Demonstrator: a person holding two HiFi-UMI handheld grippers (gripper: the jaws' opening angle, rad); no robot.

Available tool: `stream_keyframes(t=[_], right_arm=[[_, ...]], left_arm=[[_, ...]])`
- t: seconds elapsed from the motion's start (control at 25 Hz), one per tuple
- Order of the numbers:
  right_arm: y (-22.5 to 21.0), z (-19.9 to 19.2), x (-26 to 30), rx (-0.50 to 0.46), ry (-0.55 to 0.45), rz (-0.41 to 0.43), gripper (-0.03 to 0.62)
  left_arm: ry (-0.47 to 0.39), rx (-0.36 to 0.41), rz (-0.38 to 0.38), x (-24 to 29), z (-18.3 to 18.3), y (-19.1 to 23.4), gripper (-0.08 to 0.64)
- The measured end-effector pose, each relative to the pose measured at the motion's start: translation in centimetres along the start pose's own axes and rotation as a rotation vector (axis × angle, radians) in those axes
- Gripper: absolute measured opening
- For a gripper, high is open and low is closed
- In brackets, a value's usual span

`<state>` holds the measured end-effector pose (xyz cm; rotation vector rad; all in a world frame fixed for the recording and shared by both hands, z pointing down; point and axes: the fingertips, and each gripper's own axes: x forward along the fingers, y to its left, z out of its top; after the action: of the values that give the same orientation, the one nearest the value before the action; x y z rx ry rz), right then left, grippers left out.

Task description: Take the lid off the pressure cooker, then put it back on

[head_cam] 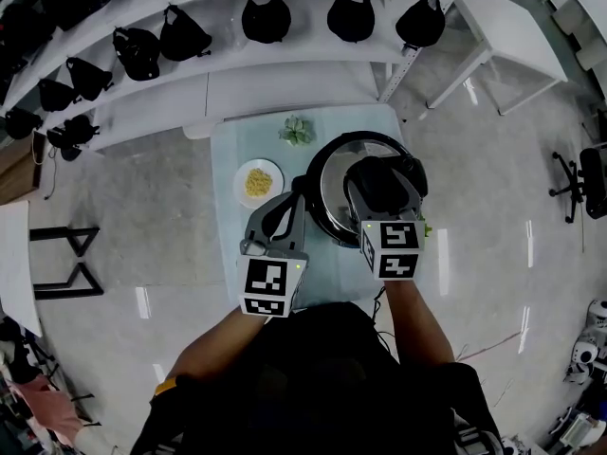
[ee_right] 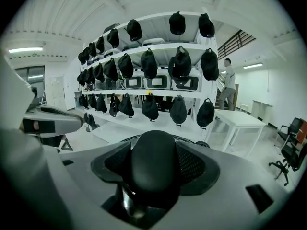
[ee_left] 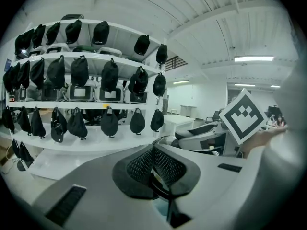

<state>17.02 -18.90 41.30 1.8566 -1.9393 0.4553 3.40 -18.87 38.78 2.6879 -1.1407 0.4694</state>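
Where the lid (head_cam: 332, 171) sits: seemingly seated on the pressure cooker (head_cam: 321, 212).
Right gripper (ee_right: 154, 175): over the cooker, jaws clamped on the lid's black handle (ee_right: 154, 162).
Left gripper (ee_left: 153, 163): just left of the cooker, jaws together, empty.
Handling: probably heavy, rigid, smooth metal — hold by the handle, keep level.

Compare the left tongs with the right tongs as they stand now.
The right tongs are shut on the lid handle; the left tongs are shut with nothing between them. The right tongs sit over the pressure cooker; the left tongs are beside it, at its left. Both are grey with dark mesh pads, and each carries a marker cube.
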Motion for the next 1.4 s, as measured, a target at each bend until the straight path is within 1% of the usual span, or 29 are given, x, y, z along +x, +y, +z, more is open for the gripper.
stream_keyframes(t=[0.16, 0.28, 0.48, 0.64, 0.92, 1.08, 1.24, 1.4], right_arm=[[1.5, 1.2, -1.6, -0.016, -0.032, 0.023, 0.308], [3.6, 1.9, -2.8, -0.025, -0.050, 0.060, 0.307], [8.0, 2.3, -4.6, -0.037, -0.066, 0.129, 0.307], [12.2, 1.9, -5.7, -0.059, -0.071, 0.190, 0.307], [20.6, 0.1, -7.1, -0.105, -0.057, 0.299, 0.307], [24.6, -1.2, -7.8, -0.131, -0.040, 0.344, 0.307], [27.4, -2.8, -7.8, -0.146, -0.021, 0.370, 0.307], [28.8, -5.2, -7.1, -0.154, 0.000, 0.384, 0.307]], left_arm=[[-0.018, -0.001, 0.010, -1.6, 0.2, 0.3, 0.008], [-0.030, -0.007, 0.024, -3.1, 0.1, 0.8, 0.006], [-0.042, -0.019, 0.063, -6.6, -0.4, 2.2, 0.006], [-0.045, -0.037, 0.116, -10.0, -1.8, 3.9, 0.006], [-0.034, -0.082, 0.212, -16.7, -5.1, 7.5, 0.006], [-0.021, -0.102, 0.254, -19.9, -6.9, 9.1, 0.008], [-0.009, -0.117, 0.284, -22.1, -8.6, 10.4, 0.006], [0.011, -0.131, 0.295, -22.8, -11.1, 11.2, 0.006]])
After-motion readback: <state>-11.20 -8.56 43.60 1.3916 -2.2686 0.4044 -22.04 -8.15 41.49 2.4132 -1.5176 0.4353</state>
